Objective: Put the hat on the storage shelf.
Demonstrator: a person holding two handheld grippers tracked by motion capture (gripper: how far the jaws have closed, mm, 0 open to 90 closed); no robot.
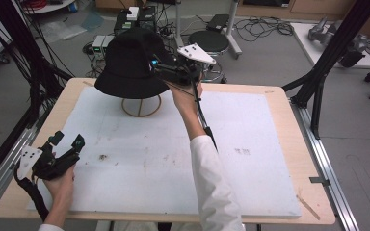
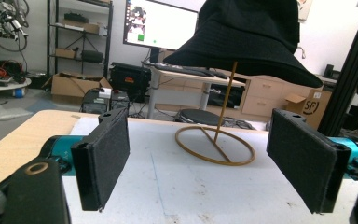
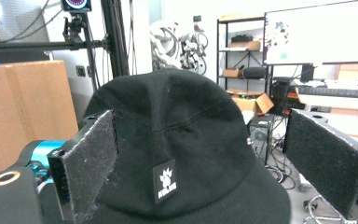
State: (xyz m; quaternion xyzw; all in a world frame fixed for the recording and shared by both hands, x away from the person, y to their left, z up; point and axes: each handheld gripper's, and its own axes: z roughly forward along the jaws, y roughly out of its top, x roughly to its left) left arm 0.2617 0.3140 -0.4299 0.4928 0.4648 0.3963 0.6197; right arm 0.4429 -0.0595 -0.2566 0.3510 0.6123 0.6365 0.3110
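A black bucket hat (image 1: 127,62) sits on a thin wooden stand whose ring base (image 1: 141,107) rests on the far part of the white board. My right gripper (image 1: 157,67) is raised at the hat's right side and stands open. In the right gripper view the hat's crown (image 3: 182,126), with a small label (image 3: 164,181), lies between and just beyond the two spread pads (image 3: 91,158). My left gripper (image 1: 69,140) is held low near the board's front left, open and holding nothing. It looks toward the hat (image 2: 251,37) and the stand's ring (image 2: 214,144).
A white board (image 1: 250,144) covers most of the wooden table (image 1: 53,110). Black frame posts (image 1: 335,45) rise at both sides. Cables, power boxes and a round stool (image 1: 208,41) lie on the floor behind the table. A monitor (image 2: 161,23) stands beyond.
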